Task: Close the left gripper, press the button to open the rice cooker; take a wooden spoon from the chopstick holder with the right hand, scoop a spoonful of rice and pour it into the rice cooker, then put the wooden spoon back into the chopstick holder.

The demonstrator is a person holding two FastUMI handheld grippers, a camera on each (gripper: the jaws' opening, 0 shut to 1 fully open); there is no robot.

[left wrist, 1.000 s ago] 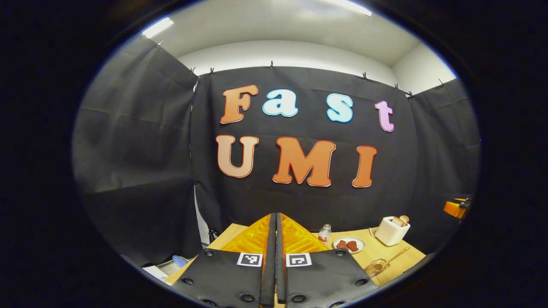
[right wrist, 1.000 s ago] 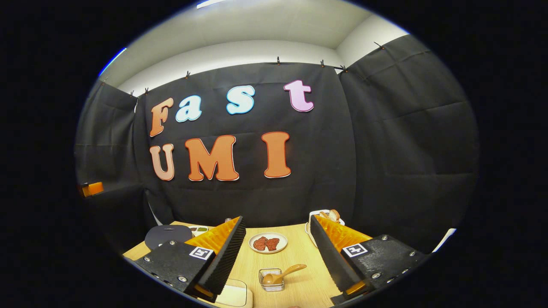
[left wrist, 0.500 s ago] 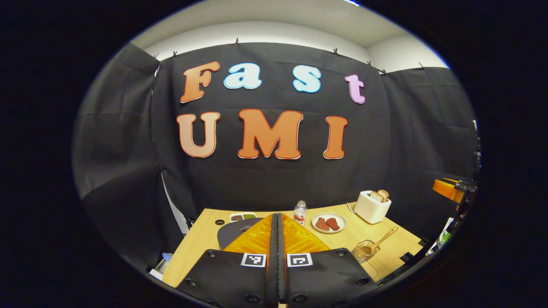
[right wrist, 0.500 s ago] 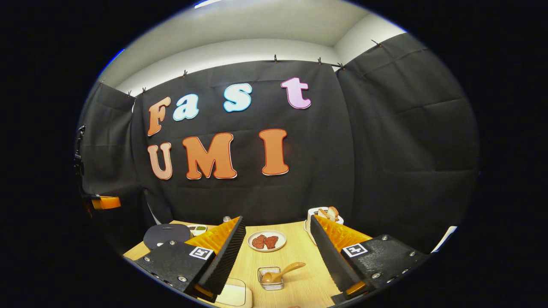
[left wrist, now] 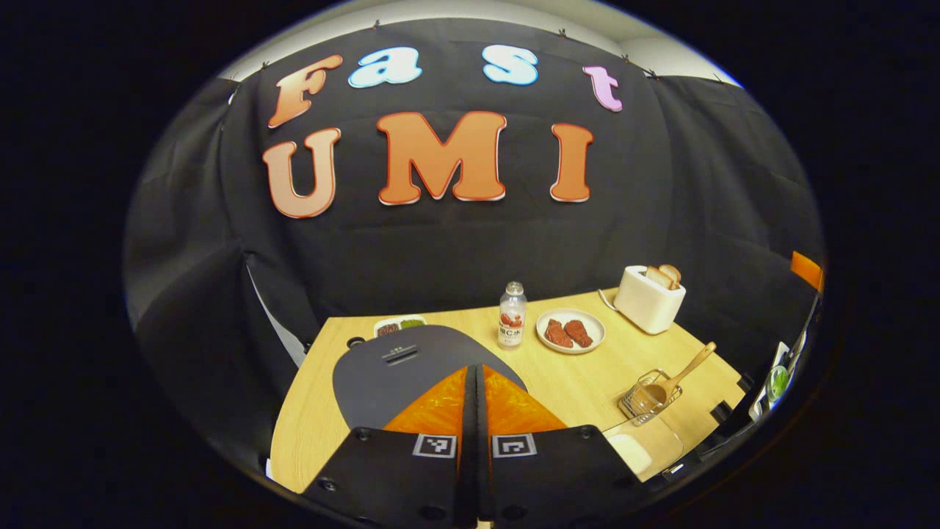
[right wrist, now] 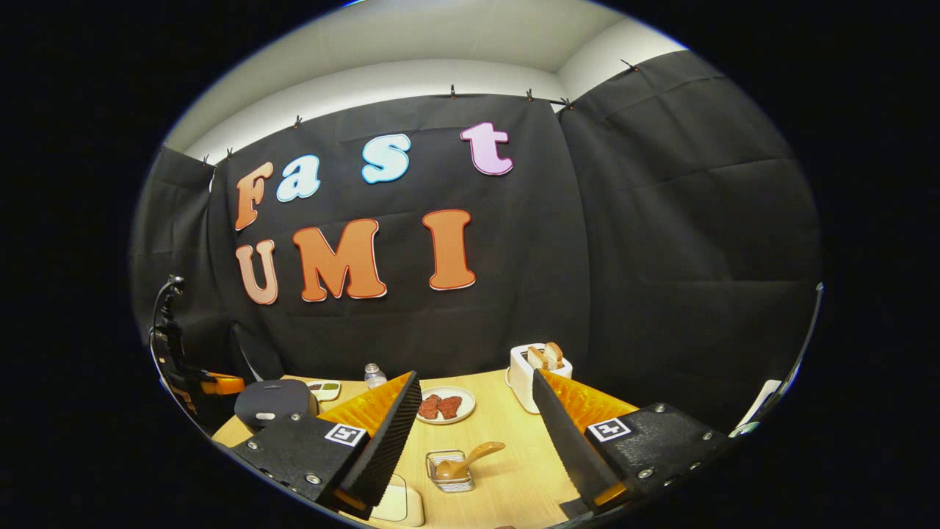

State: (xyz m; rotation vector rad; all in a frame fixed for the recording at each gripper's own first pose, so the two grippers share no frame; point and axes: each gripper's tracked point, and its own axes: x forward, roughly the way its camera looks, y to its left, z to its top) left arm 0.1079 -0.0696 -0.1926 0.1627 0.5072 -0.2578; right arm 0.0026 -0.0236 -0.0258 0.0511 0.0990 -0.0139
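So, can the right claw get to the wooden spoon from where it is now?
Probably yes. The right claw is open, and the wooden spoon leans out of its wire holder just ahead between the fingers, with only bare table around it.

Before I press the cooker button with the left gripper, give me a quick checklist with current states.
1. Left gripper shut for pressing: ok, its fingers meet.
2. Rice cooker lid down: ok, closed.
3. Left gripper on the button: cannot tell, button not visible.
4. Right gripper open for the spoon: ok, jaws wide apart and empty.
5. Wooden spoon in the chopstick holder: ok, untouched.
6. Bottle and plate away from the cooker: ok.
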